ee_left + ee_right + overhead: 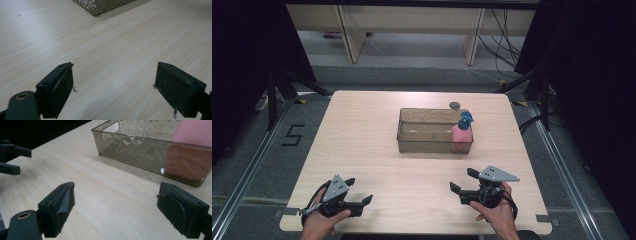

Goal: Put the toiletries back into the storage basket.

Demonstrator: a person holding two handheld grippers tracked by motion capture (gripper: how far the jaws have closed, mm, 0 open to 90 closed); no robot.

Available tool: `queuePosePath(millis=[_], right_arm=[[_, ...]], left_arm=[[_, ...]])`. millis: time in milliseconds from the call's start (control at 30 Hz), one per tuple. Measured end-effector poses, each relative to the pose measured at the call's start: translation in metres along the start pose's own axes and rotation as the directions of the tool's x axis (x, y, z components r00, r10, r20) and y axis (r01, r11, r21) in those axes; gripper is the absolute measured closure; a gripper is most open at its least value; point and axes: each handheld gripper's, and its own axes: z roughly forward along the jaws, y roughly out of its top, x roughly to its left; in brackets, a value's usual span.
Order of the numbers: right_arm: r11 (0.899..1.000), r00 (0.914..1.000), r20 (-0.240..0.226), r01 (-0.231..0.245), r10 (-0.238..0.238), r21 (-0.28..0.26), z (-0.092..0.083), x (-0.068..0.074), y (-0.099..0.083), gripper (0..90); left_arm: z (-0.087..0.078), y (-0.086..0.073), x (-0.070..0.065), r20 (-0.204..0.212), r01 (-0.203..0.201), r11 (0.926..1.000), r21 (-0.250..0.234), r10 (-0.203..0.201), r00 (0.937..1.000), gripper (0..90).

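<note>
From the high view, both hands rest near the front edge of the tabletop [362, 145], each holding a tool. The left tool [359, 192] points right and sits well apart from the clear bin [424, 145] at mid-table; its jaws stand spread with nothing between them. The right tool [463, 179] points left, nearer the bin, jaws likewise spread and empty. A pink bottle [461, 135] with a blue pump top [466, 119] stands upright in the bin's right end. A small dark round thing [455, 105] lies on the tabletop just behind the bin; what it is I cannot tell.

In the left gripper view, the left tool [113, 82] has its jaws wide apart over bare wood, and a corner of the bin [100, 6] shows at the top.

In the right gripper view, the right tool [115, 205] is also wide open and low over the tabletop. The bin [135, 147] lies ahead to the right, the bottle [187, 162] pressed close to its near wall. The left tool [15, 157] shows farther off at the left edge.

This looks like the start: nothing is gripped. The bottle seems the likely target. The next move would call for the right tool to rise over the bin's wall, come down around the bottle's body, and close without tipping it.
</note>
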Motion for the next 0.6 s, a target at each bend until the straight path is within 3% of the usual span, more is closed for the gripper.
queuePosePath(millis=[100,167,200,300,333,367,467,600], right_arm=[[1.0,0.9998,-0.005,-0.019,0.019,0.007,-0.001,0.0009,-0.0015,15.5],[1.0,0.9997,0.009,0.022,-0.022,-0.004,-0.0013,-0.0017,-0.002,15.5],[1.0,0.9999,-0.014,-0.01,0.01,0.006,-0.0013,0.0003,-0.0029,15.6],[1.0,0.9999,0.009,0.014,-0.014,0.003,-0.004,0.0,-0.0038,15.5],[1.0,0.9996,-0.012,-0.027,0.027,0.013,-0.0041,0.0029,-0.0057,15.5],[1.0,0.9999,-0.008,0.011,-0.011,0.008,-0.0042,0.0005,-0.0055,15.6],[0.999,0.9997,-0.005,-0.025,0.025,0.021,-0.0064,0.0027,-0.0069,15.5],[1.0,1.0,-0.004,0.001,-0.001,0.02,-0.009,0.0007,-0.0089,15.6]], left_arm=[[-0.0005,0.0001,-0.0004,-0.007,0.001,1.0,0.007,-0.001,1.0,14.8],[-0.0004,0.0001,-0.0005,-0.007,0.002,1.0,0.006,-0.002,1.0,14.9],[0.0003,-0.0001,-0.0003,0.0,0.003,1.0,-0.004,-0.003,1.0,14.8],[0.0006,0.0,-0.0009,0.001,0.007,0.9999,-0.011,-0.007,1.0,14.9],[0.0006,0.0,-0.0009,0.001,0.007,0.9999,-0.011,-0.007,1.0,14.8],[0.0006,0.0,-0.0009,0.001,0.007,0.9999,-0.01,-0.007,1.0,14.8],[0.0008,0.0,-0.0014,0.002,0.007,0.9999,-0.009,-0.007,1.0,14.9],[0.0002,0.0002,-0.0019,-0.004,0.004,1.0,0.002,-0.004,1.0,14.8]])
